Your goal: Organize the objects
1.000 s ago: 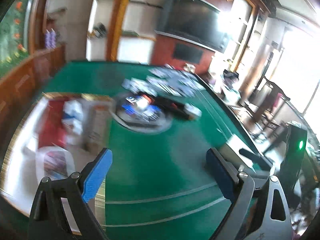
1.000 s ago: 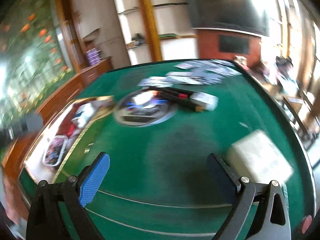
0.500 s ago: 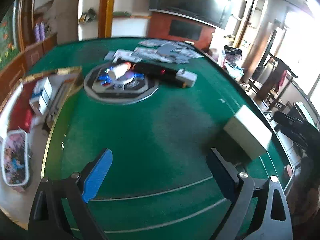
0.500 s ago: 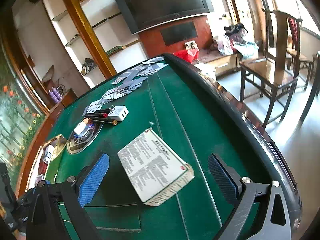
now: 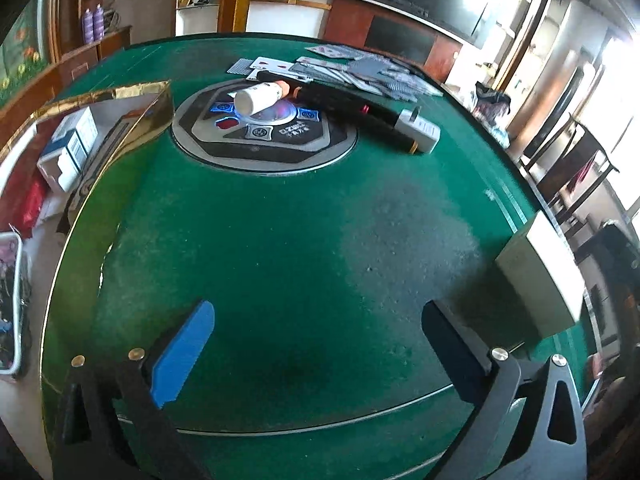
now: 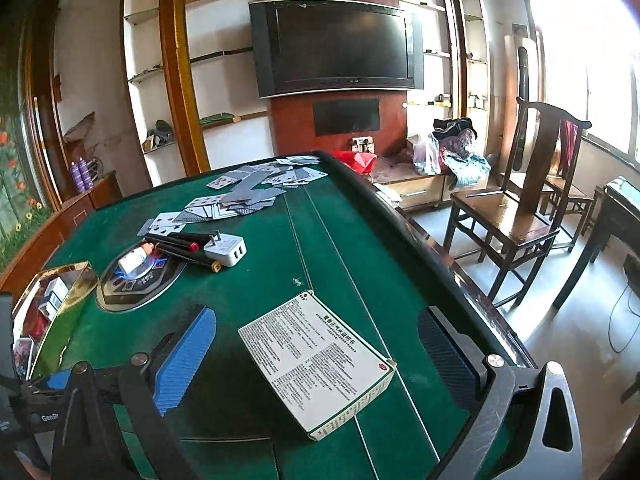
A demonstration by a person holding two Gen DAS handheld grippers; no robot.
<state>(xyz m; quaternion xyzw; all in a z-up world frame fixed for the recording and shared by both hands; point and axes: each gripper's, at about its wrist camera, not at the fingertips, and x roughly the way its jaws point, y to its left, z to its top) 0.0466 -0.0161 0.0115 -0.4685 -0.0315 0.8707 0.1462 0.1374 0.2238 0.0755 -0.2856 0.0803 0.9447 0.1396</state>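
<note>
You are holding both grippers, left (image 5: pixel 316 348) and right (image 6: pixel 316 344), with fingers apart, gripping nothing. The flat white box (image 6: pixel 316 360), covered in fine print, is lying between the right fingers on the green counter (image 6: pixel 256 288).

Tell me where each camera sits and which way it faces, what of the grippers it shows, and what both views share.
Left wrist: rides the left gripper, low over the green table, facing its round centre panel; its own open fingers show.
Right wrist: rides the right gripper, aimed across the table at the wall TV; open fingers flank the white box.
Shared: box, white charger, scattered cards.
</note>
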